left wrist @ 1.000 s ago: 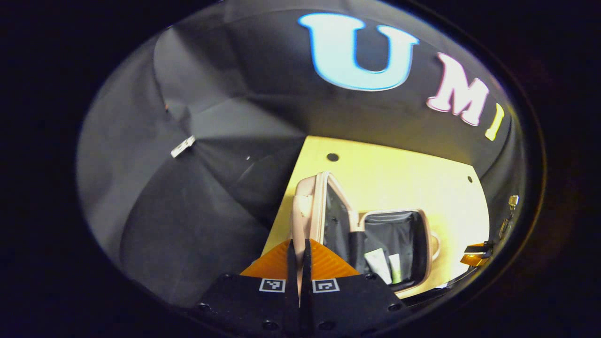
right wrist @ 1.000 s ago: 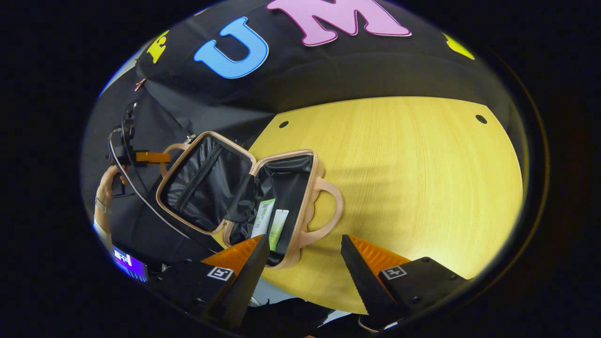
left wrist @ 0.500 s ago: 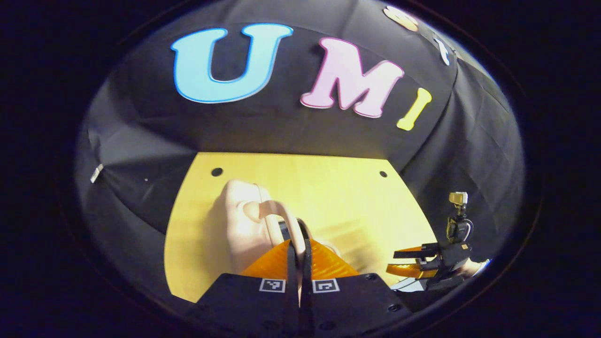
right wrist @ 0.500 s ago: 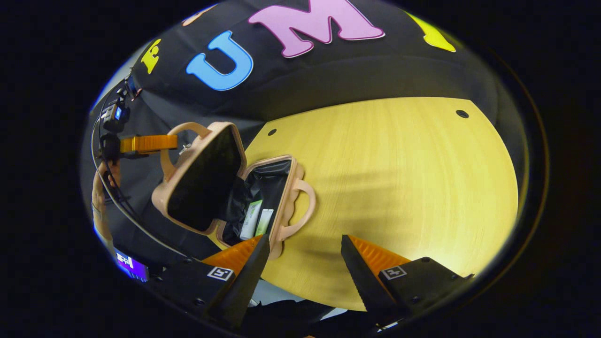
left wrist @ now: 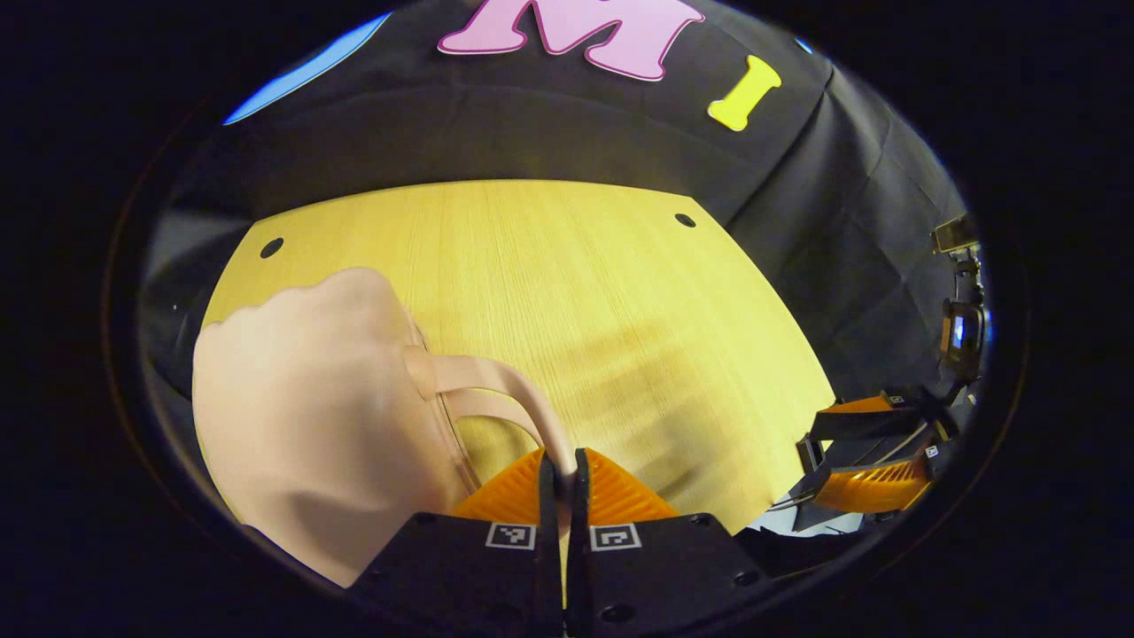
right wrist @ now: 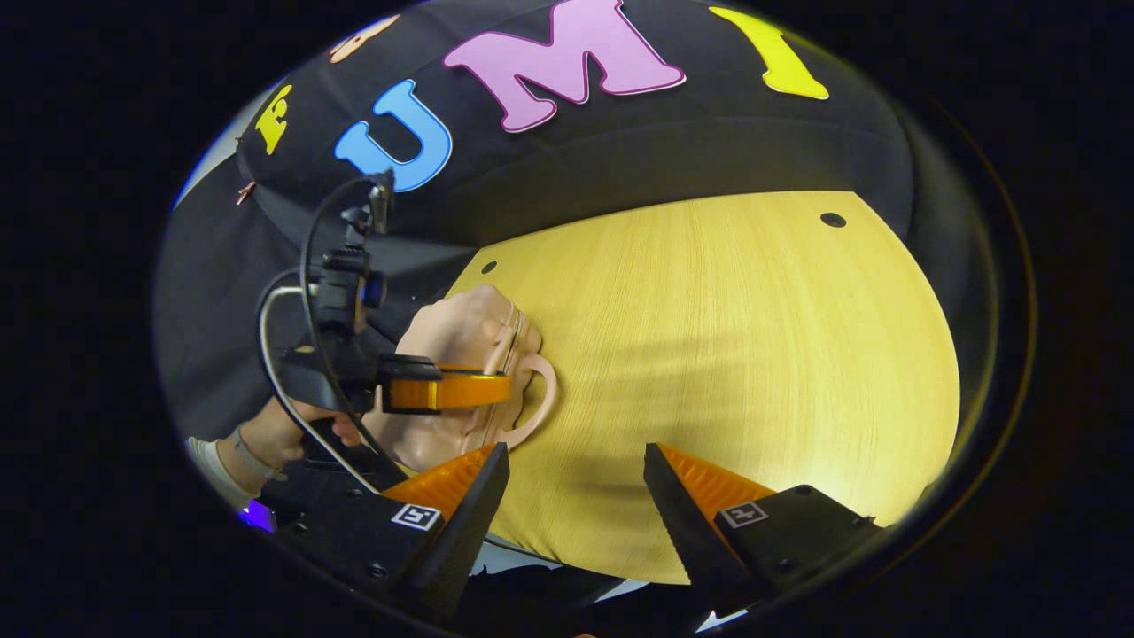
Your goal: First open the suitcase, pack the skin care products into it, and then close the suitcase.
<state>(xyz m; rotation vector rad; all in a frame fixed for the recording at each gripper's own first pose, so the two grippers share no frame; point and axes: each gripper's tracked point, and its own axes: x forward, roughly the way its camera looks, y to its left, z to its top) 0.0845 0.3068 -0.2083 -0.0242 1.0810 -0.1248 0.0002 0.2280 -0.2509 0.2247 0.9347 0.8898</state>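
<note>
On the table, the suitcase is seen closed. Its handle is clamped between the left gripper fingers. The right gripper is held wide apart, gripping nothing.

A yellow wooden table with lengthwise grain spreads under the lamp; two small dark round holes sit near its far corners, one at the left, one at the right; black cloth hangs behind and beside it as the booth's wall, creased in folds.
</note>
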